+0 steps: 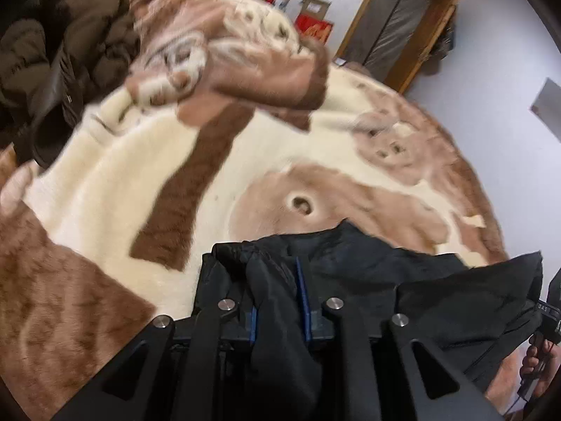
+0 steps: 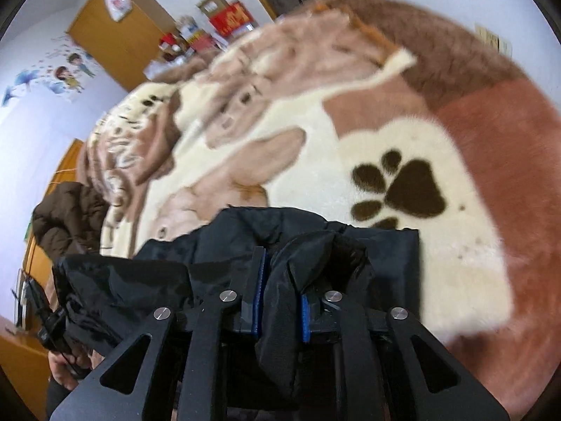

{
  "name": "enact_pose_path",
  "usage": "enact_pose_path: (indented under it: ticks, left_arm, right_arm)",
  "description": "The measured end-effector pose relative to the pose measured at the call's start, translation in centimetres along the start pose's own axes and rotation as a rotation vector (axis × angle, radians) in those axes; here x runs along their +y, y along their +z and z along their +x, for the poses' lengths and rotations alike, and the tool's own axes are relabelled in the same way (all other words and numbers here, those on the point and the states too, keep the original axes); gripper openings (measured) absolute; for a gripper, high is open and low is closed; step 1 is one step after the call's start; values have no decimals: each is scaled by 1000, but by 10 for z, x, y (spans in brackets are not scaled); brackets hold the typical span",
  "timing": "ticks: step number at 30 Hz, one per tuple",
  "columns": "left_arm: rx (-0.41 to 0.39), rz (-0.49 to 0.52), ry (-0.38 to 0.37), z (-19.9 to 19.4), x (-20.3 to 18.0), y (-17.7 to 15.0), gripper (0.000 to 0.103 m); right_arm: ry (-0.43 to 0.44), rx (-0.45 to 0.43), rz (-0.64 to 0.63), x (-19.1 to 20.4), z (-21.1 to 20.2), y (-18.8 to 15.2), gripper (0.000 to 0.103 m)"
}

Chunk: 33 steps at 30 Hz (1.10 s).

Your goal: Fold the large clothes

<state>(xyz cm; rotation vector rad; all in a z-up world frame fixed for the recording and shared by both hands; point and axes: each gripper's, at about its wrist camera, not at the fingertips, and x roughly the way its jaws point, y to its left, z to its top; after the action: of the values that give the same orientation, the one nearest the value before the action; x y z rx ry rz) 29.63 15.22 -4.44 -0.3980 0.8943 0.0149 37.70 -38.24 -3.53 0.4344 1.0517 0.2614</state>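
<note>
You have both grippers clamped on bunched black garment (image 1: 368, 266) — left gripper (image 1: 278, 298), right gripper (image 2: 280, 301) — stretching its edge between them, toward twelve o'clock over the blanket (image 1: 115, 182), probably for laying flat.

Bed under plush cream-brown blanket (image 1: 105, 182); brown puffer jacket (image 1: 59, 52) on it, far side.

Only partial text was legible: "OAS" in white on the black device (image 1: 547, 310) at the right edge of the left wrist view. Printing on the red boxes (image 2: 231, 17) by the wall was too blurred to read.
</note>
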Motion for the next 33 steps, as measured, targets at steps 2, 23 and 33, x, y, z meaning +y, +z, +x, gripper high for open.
enact_pose_path:
  ticks: [2,23,33]
  left_arm:
    - [16,-9,11,20,2,-5,22]
    - [-13,-27,-74,-12,-8,13,69]
    - [-140,17,-66,-61,-12,19,85]
  right_arm:
    - [-5,27,24,-10,23,-2,18]
    - [163,14,44,-1,-33,17,55]
    - [272,-28,124,-3,-51,14,62]
